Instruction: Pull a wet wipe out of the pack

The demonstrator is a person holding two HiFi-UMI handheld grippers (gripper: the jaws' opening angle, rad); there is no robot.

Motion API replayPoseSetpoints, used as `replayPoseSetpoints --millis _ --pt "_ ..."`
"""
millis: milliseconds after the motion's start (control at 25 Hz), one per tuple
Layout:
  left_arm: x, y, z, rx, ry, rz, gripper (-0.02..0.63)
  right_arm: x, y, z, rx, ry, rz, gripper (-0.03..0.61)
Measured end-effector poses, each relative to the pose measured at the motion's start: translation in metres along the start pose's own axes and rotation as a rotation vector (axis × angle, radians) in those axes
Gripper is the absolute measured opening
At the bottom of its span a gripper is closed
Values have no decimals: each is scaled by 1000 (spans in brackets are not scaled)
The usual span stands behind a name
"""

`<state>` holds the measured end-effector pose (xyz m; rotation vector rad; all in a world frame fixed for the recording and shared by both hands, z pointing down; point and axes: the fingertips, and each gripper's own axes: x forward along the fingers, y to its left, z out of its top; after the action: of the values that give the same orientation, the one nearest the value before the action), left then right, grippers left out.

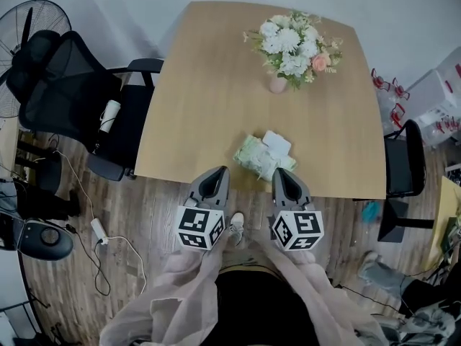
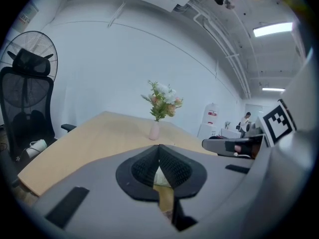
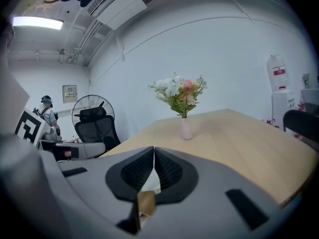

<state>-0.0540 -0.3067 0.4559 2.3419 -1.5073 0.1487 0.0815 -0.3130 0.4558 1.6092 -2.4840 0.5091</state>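
The pale green wet wipe pack lies near the table's front edge, with a white flap or wipe at its far right corner. My left gripper hovers at the table edge just left of the pack, its jaws closed together with nothing in them. My right gripper sits just right of the pack's near end, also shut and empty. In the left gripper view the fingertips meet, and a pale bit of the pack shows through the gap below. The right gripper view shows its jaws pressed together too.
A pink vase of flowers stands at the far side of the wooden table. A black office chair and a fan are on the left, another dark chair on the right. Cables lie on the floor.
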Motion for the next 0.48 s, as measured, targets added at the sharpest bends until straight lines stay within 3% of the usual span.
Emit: replayPoseSetpoints --millis 280,480 --pt "9 1 -7 -7 18 -39 11 6 1 -4 -5 10 -15 22" --pt "9 1 -12 -8 33 -63 11 11 9 -12 -21 26 8 106"
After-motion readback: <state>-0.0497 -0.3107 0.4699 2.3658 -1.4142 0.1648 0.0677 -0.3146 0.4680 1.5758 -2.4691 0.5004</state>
